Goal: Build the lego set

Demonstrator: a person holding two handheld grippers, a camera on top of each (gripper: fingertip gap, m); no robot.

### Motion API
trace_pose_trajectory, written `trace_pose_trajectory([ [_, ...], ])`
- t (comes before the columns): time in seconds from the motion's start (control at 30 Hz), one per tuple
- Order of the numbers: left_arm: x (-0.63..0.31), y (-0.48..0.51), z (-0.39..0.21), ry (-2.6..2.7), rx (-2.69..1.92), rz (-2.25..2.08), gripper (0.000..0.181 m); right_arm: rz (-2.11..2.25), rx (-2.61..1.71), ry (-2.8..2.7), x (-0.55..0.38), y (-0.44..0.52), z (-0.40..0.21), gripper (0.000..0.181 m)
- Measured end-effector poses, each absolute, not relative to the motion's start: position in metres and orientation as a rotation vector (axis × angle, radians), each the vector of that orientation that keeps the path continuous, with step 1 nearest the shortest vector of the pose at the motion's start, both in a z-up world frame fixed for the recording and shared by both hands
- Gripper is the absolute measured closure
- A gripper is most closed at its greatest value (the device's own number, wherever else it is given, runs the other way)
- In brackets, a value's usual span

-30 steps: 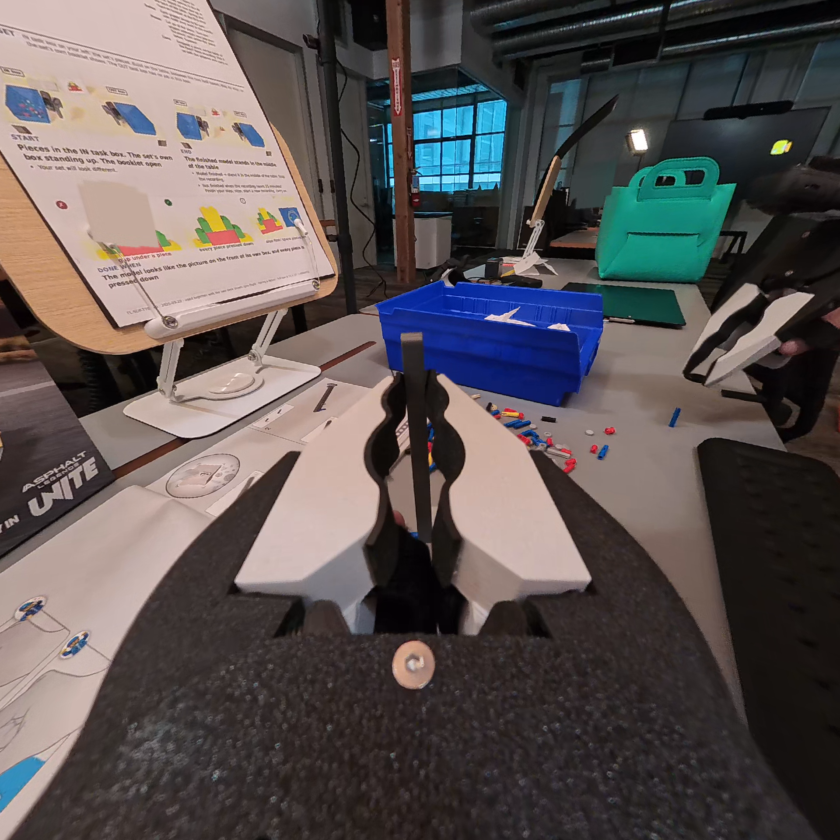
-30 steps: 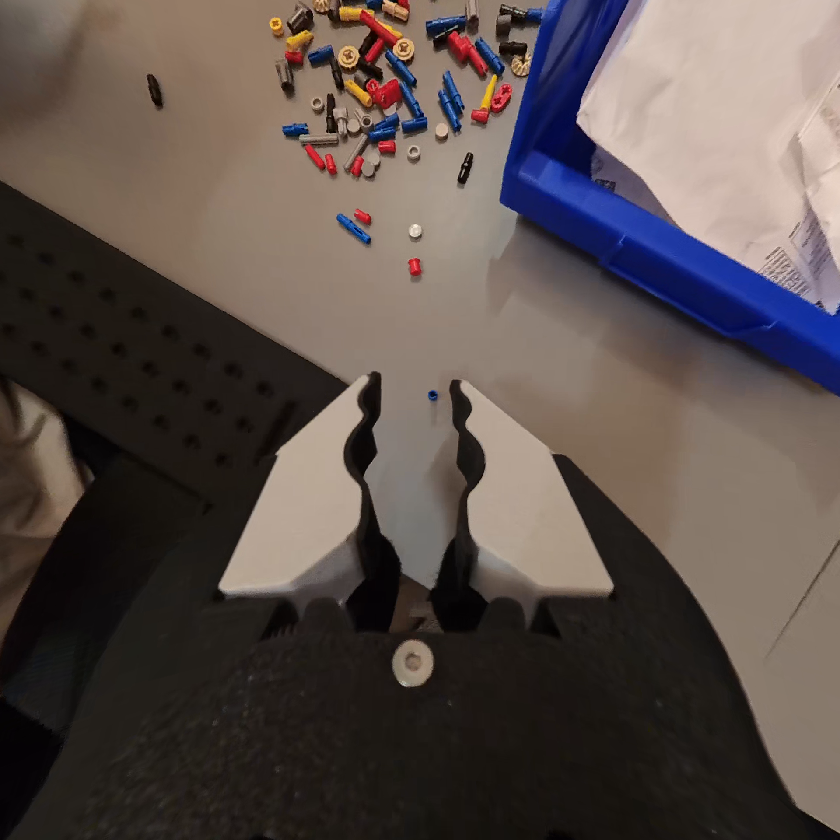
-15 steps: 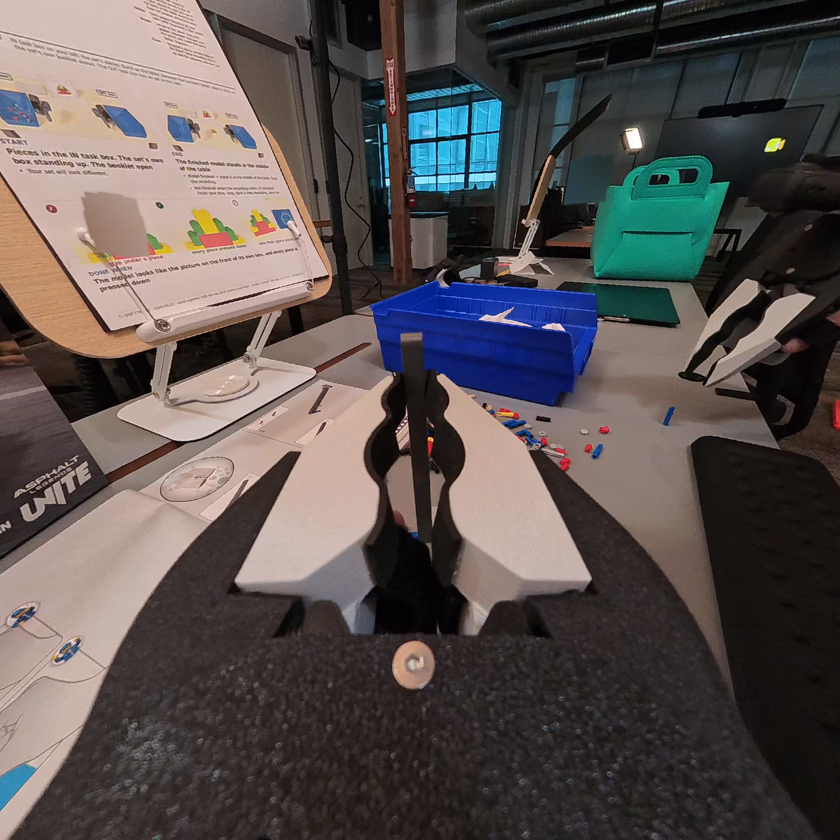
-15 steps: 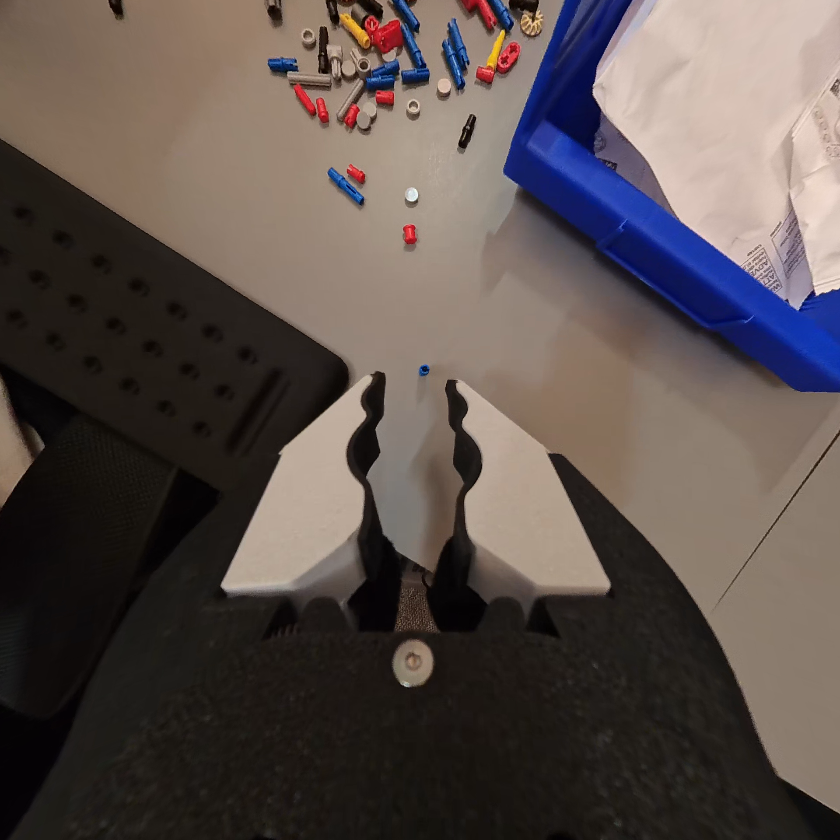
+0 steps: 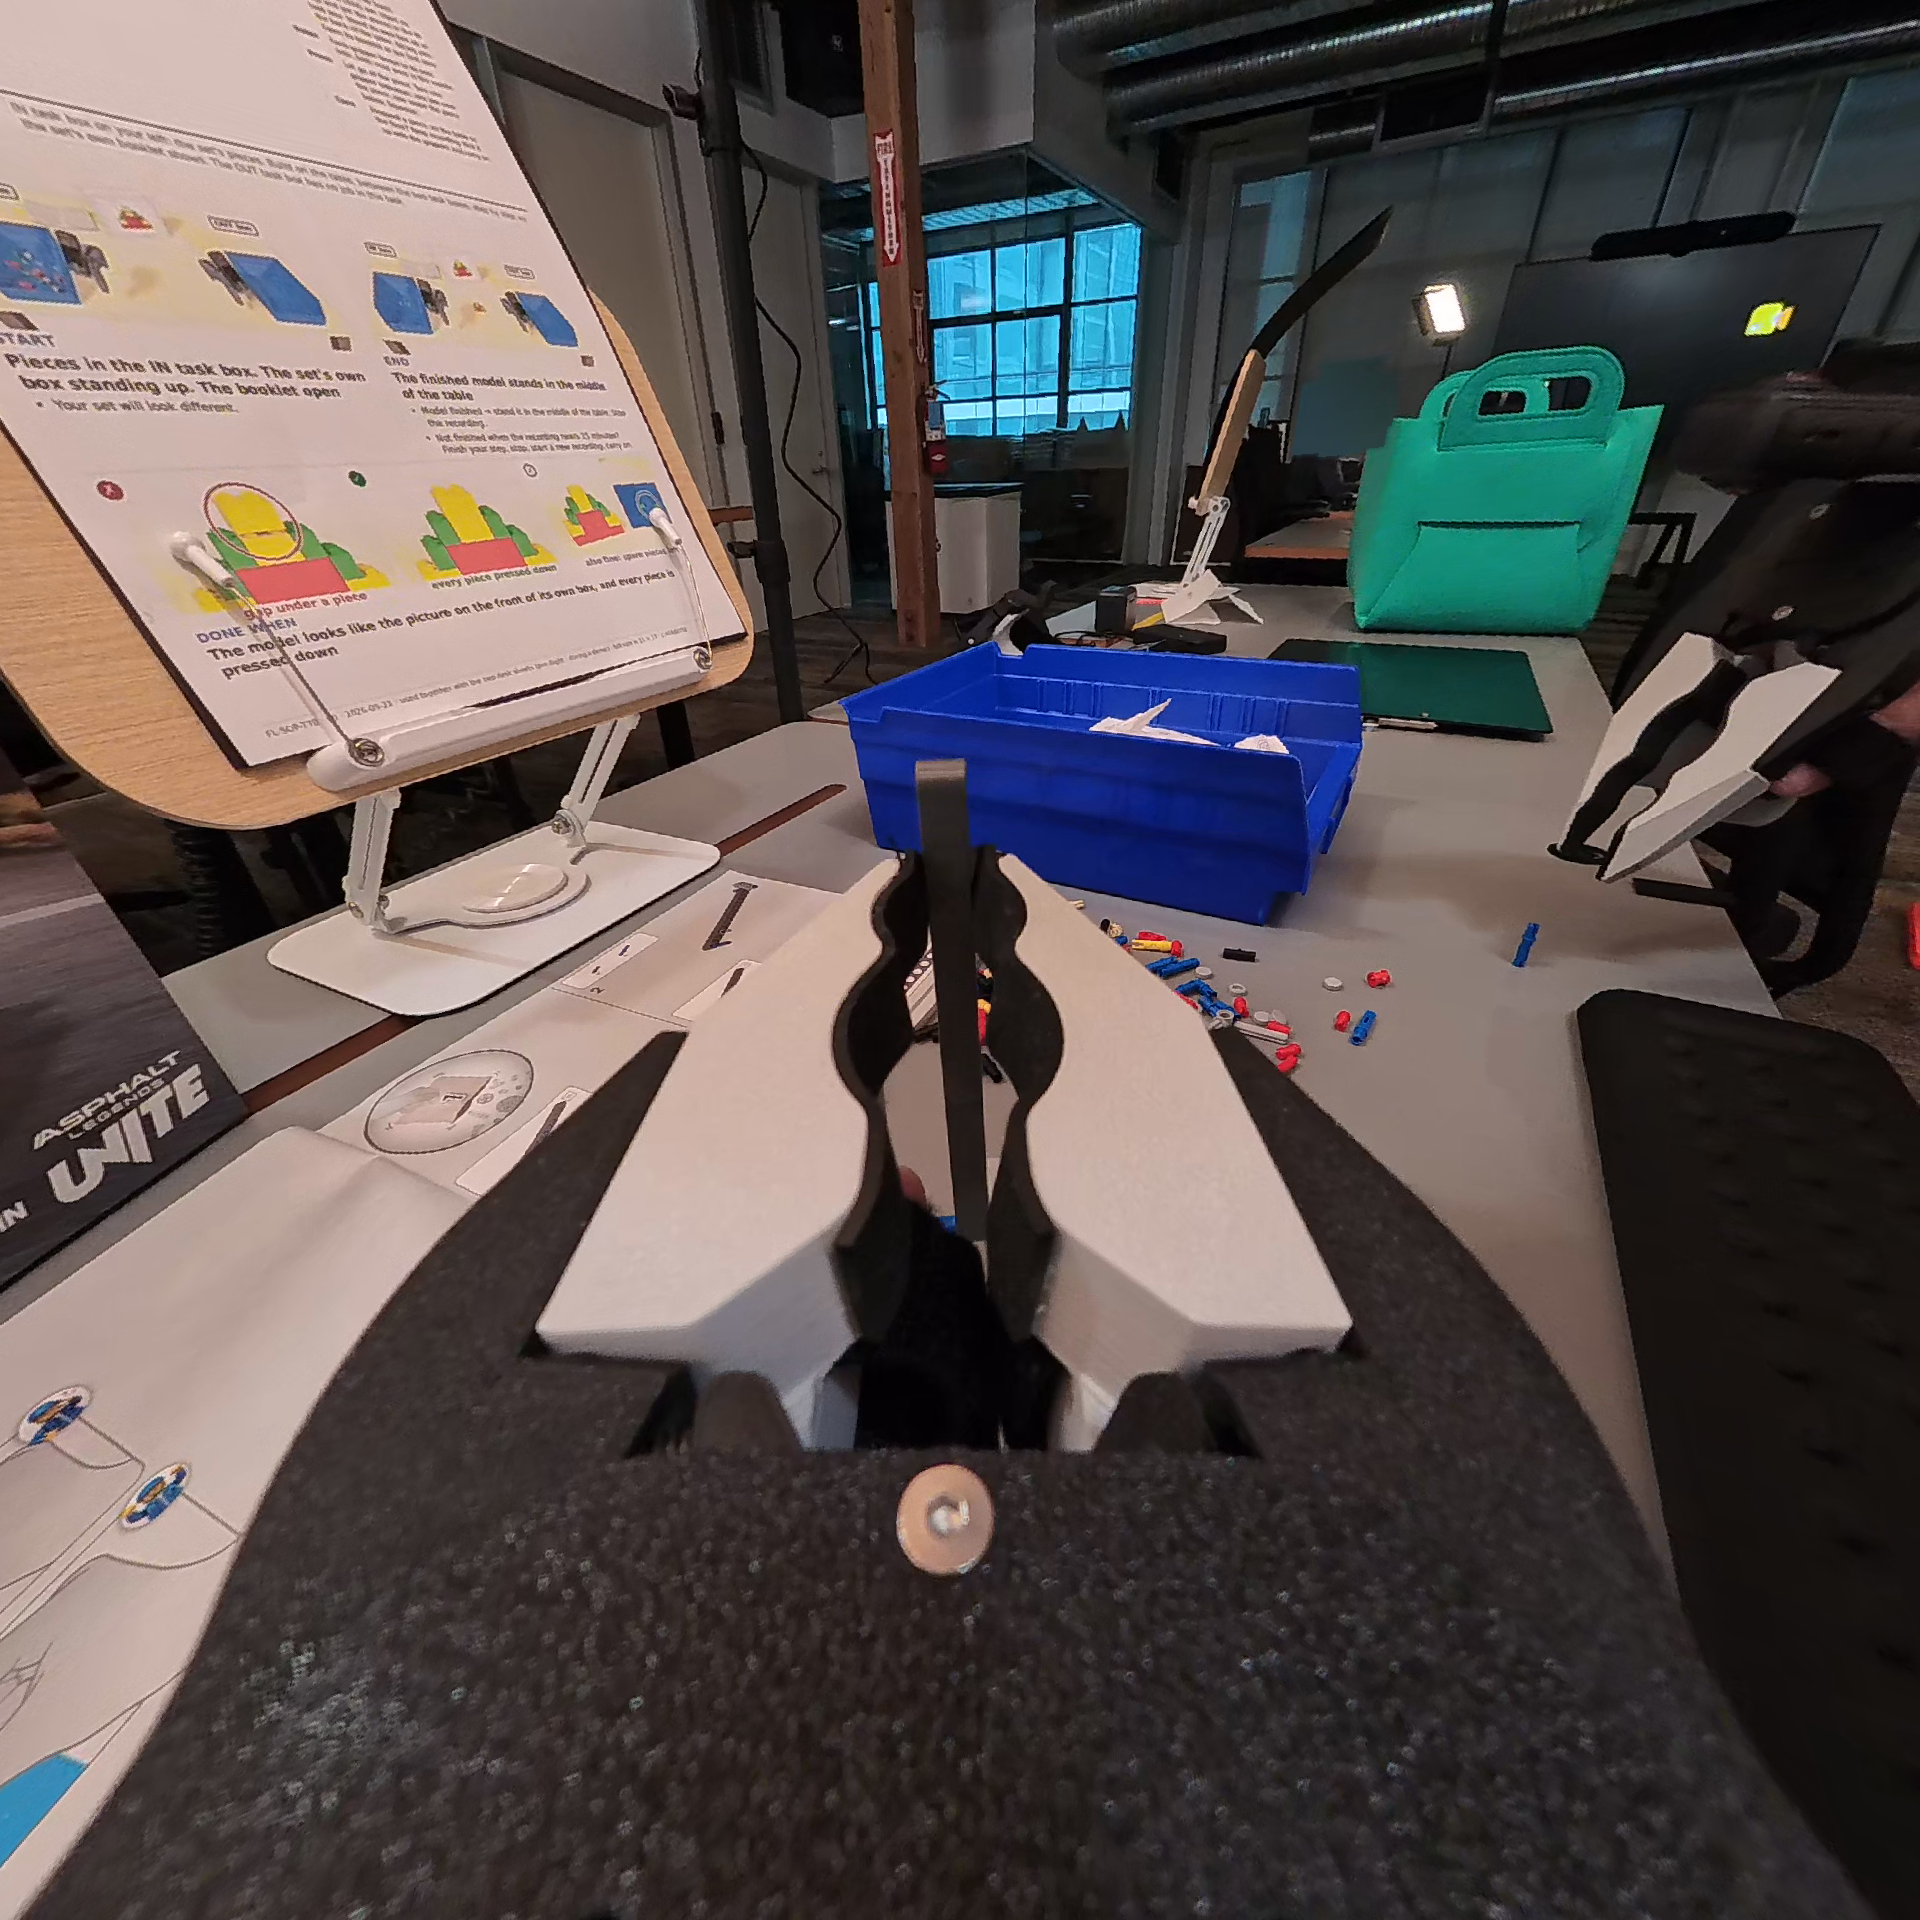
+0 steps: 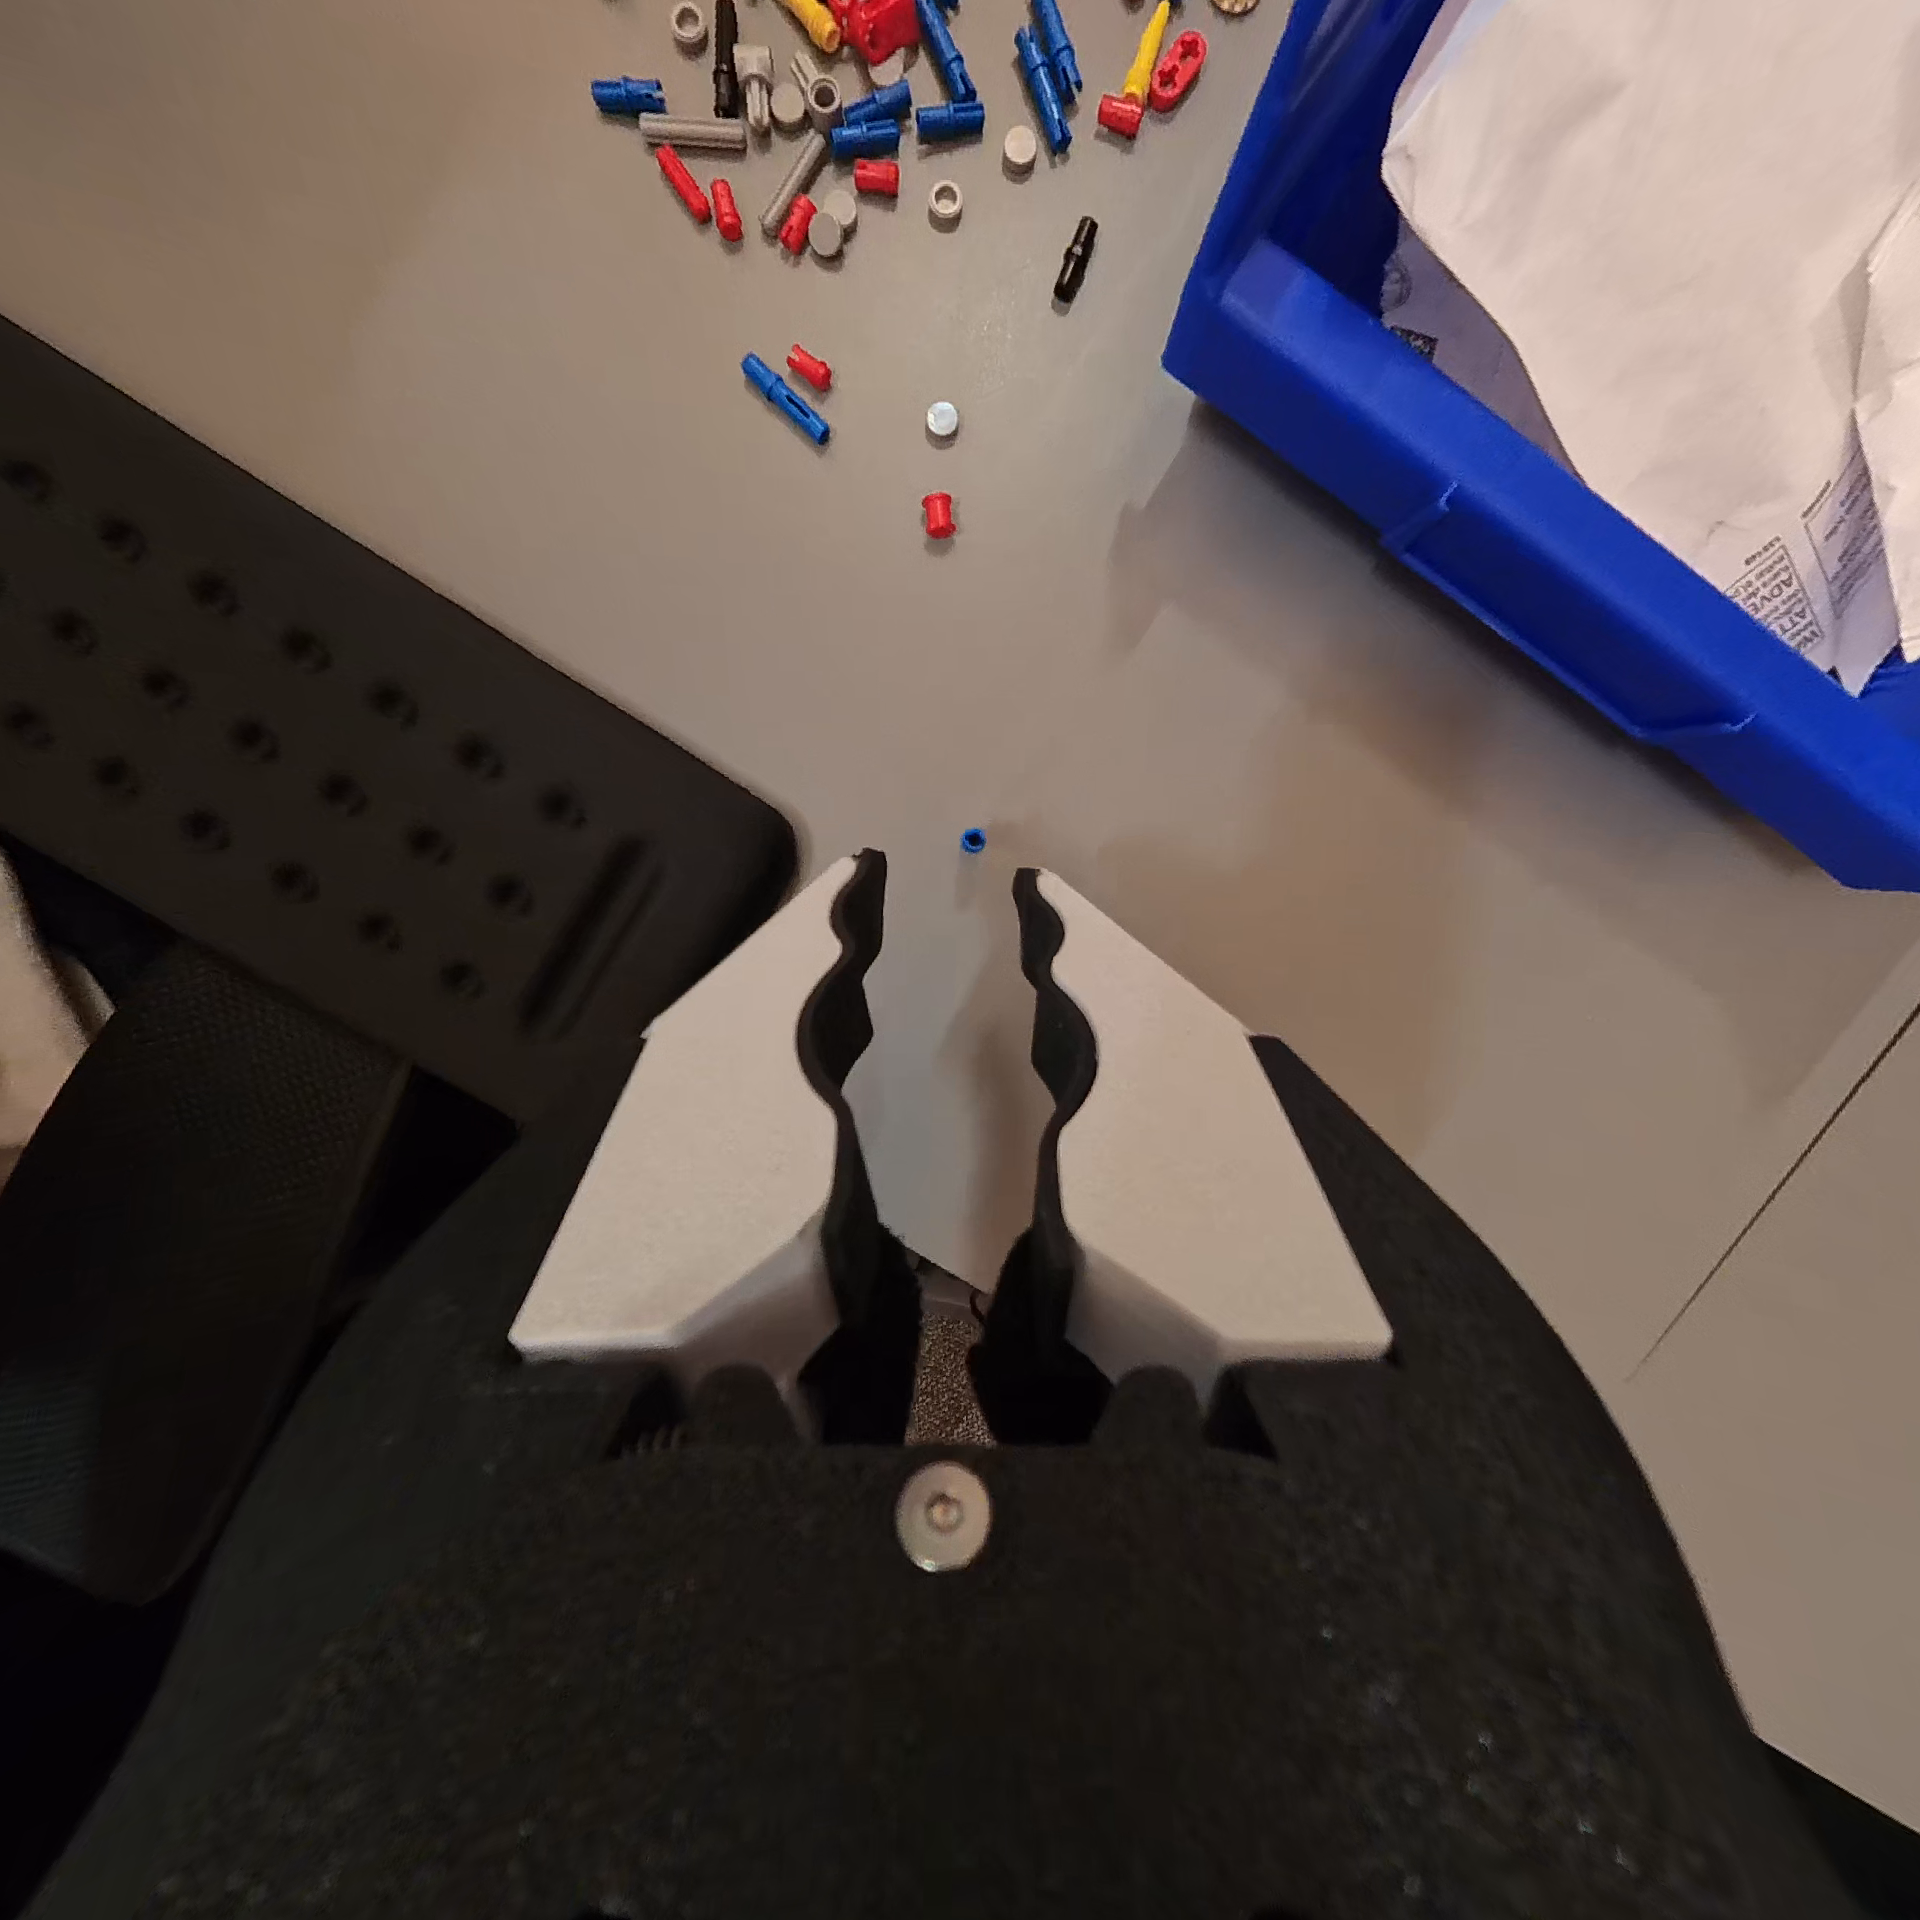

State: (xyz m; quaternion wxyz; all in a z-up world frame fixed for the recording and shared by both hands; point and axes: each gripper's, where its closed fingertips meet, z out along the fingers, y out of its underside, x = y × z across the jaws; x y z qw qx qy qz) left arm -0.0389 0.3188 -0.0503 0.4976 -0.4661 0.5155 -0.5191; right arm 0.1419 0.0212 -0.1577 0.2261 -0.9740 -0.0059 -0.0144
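Note:
My left gripper (image 5: 948, 868) is shut on a long black beam (image 5: 951, 935) that stands upright between the pads, held above the table. My right gripper (image 6: 948, 868) is open and empty, pointing down at the grey table; it also shows at the right of the left wrist view (image 5: 1605, 857). A small blue pin (image 6: 972, 840) stands on end on the table just beyond its fingertips, and shows in the left wrist view (image 5: 1524, 943). A scatter of small red, blue, grey, black and yellow pieces (image 6: 831, 135) lies farther off (image 5: 1236, 997).
A blue bin (image 5: 1101, 790) with white paper stands behind the pieces, also in the right wrist view (image 6: 1507, 520). A perforated black mat (image 6: 260, 707) lies at the table's right side. An instruction sheet on a stand (image 5: 343, 436), an open booklet (image 5: 156, 1351) and the set's box (image 5: 83, 1091) are at left. The small blue pin (image 6: 972, 840) is closer to my right gripper, around 6 cm from its tips; the left tips are 40 cm off. Look for it in the left wrist view (image 5: 1515, 966) too.
My right gripper has come lower and closer over the small blue pin, which now sits just past its fingertips. My left gripper holds the black beam almost still.

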Motion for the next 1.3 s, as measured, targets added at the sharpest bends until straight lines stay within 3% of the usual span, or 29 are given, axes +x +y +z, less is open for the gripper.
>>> trace_pose_trajectory([
  [1.3, -0.038, 0.313, -0.053, 1.288, -1.104, -1.218, 0.175, -0.080, -2.764, 0.030, 0.145, 0.024, -0.200, 0.161],
])
